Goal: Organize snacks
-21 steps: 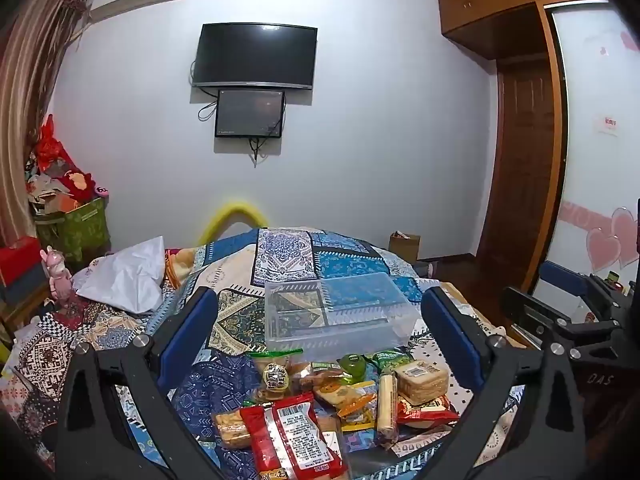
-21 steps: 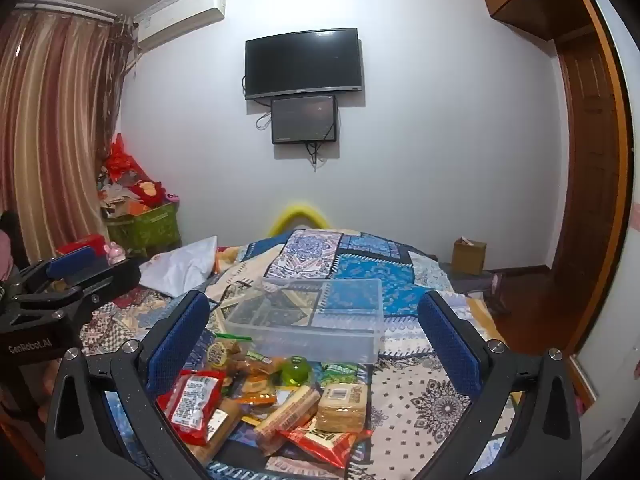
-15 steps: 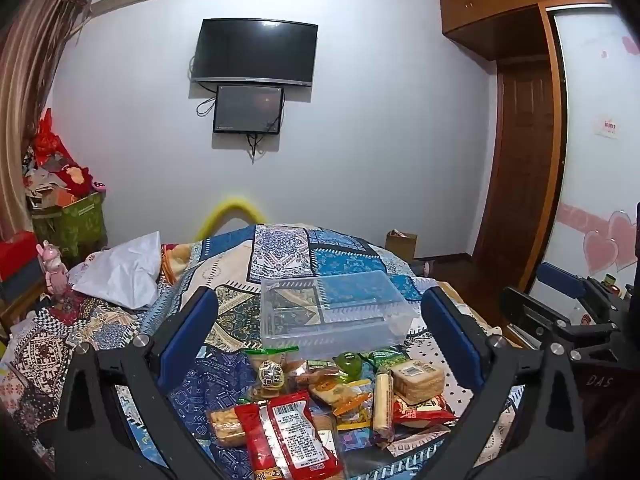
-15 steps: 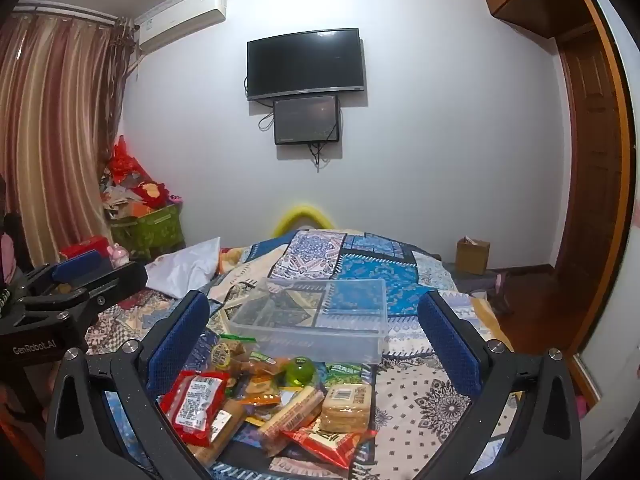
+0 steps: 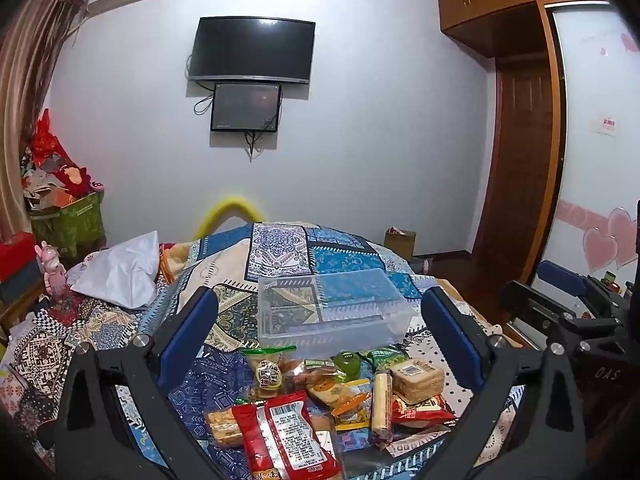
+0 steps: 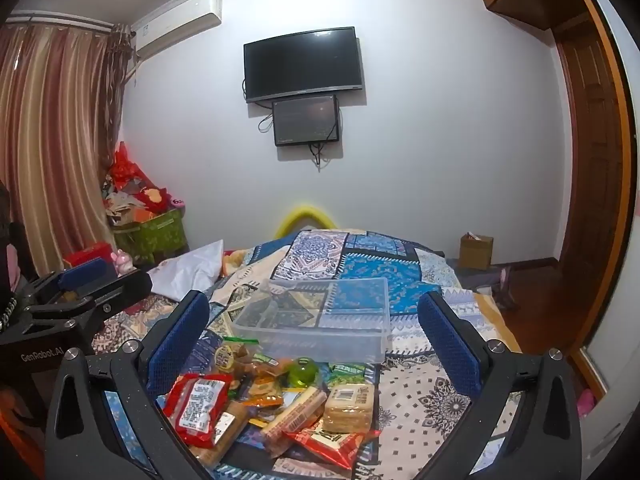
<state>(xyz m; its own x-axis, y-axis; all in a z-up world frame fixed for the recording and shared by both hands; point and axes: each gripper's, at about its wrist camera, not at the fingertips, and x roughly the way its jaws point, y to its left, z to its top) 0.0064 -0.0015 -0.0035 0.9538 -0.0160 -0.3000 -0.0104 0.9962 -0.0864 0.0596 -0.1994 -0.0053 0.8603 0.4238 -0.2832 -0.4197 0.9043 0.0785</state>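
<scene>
A pile of wrapped snacks (image 5: 328,396) lies on the patterned bedspread, also in the right wrist view (image 6: 276,396). It includes a red packet (image 5: 286,436), a green jelly cup (image 5: 347,361) and a stack of crackers (image 5: 416,376). An empty clear plastic bin (image 5: 332,308) stands just behind the pile, seen too in the right wrist view (image 6: 320,316). My left gripper (image 5: 320,336) is open and empty above the pile. My right gripper (image 6: 314,340) is open and empty, also above the pile.
The bed (image 5: 280,252) is covered by a blue patchwork spread. A white bag (image 5: 120,272) lies at its left. A green basket of clutter (image 5: 68,220) stands by the curtain. A cardboard box (image 6: 475,251) sits on the floor near the wooden door (image 5: 516,184).
Both grippers have shifted slightly; the view of the bin and snacks sits a little lower and left in the left wrist view. Nothing was taken hold of.
</scene>
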